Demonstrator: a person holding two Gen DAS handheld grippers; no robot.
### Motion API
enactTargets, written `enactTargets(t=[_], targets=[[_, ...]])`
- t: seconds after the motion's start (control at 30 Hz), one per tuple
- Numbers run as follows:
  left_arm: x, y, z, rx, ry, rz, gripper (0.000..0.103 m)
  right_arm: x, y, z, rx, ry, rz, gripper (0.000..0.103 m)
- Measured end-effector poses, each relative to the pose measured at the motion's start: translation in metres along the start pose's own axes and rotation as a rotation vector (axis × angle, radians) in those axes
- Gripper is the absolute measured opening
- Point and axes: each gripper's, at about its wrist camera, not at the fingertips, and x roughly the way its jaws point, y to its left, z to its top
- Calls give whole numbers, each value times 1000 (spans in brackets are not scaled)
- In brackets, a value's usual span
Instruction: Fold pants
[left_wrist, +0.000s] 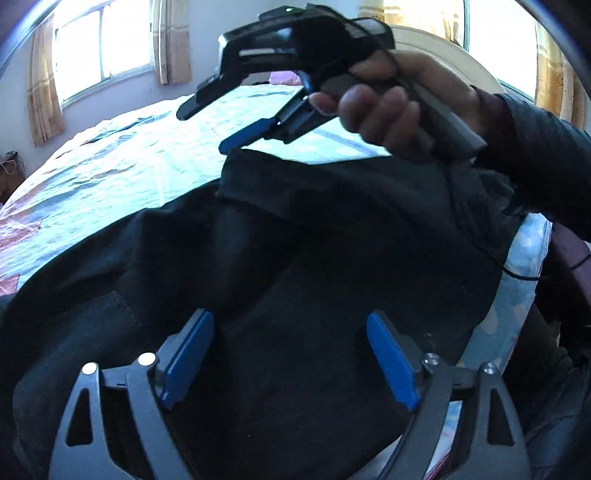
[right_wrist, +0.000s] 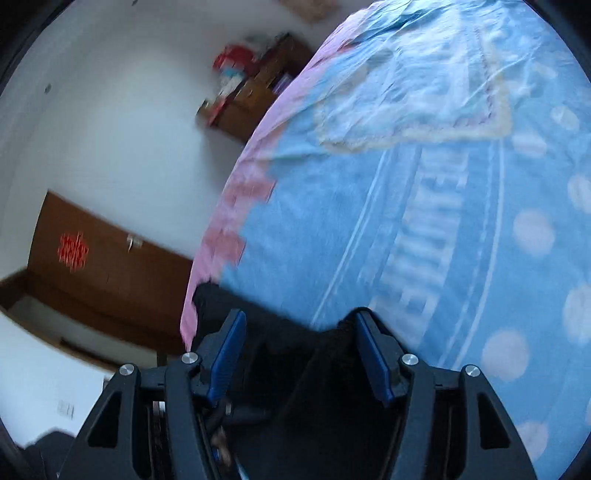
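Note:
Black pants (left_wrist: 314, 266) lie bunched on the bed, with a folded flap on top in the left wrist view. My left gripper (left_wrist: 290, 328) is open just above the black cloth, its blue pads apart and holding nothing. My right gripper (left_wrist: 207, 127) shows in the left wrist view, held in a hand above the far edge of the pants, its jaws apart. In the right wrist view my right gripper (right_wrist: 299, 328) is open, with a bit of the pants (right_wrist: 288, 354) low between its fingers; I cannot tell whether they touch.
The bed has a light blue patterned cover (right_wrist: 443, 221) with a pink edge (right_wrist: 229, 229). A brown door (right_wrist: 110, 273) and a wooden cabinet (right_wrist: 255, 92) stand beyond the bed. Curtained windows (left_wrist: 103, 48) are behind the bed.

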Motion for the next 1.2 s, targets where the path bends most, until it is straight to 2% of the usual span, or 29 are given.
enactTargets(t=[0.17,0.3,0.4,0.5,0.57,0.63,0.73,0.83,0.93,1.03,1.1,1.17,1.2], targets=[[-6,1,1,-21,-10,-6,88,-7,-4,-1,5,-6,-44,62],[-20,7,7,-44,-55,-18,88,-69,3,-25,-23,-94,-83,62],[-24,-3,20,-19,-80,-28,88,-147,11,-75,-16,-209,-122,62],[-17,-27,37,21,-104,-69,88,-219,15,-130,15,-330,-212,62],[-15,-47,49,62,-124,-113,88,-268,14,-172,38,-412,-312,62],[-8,-74,62,116,-138,-171,88,-316,11,-217,88,-504,-494,62],[9,-103,72,175,-123,-235,88,-379,-11,-278,235,-646,-613,62],[29,-131,76,215,-86,-272,88,-422,-44,-316,401,-731,-670,62],[34,-153,72,249,-82,-304,88,-443,-71,-330,484,-777,-647,61],[45,-160,67,255,-48,-302,88,-442,-91,-322,519,-782,-611,47],[54,-159,64,239,-15,-291,88,-436,-106,-312,556,-768,-652,38],[60,-161,61,227,-2,-294,88,-438,-122,-308,579,-784,-666,11],[60,-160,59,229,-4,-295,88,-439,-126,-303,574,-799,-666,6]])
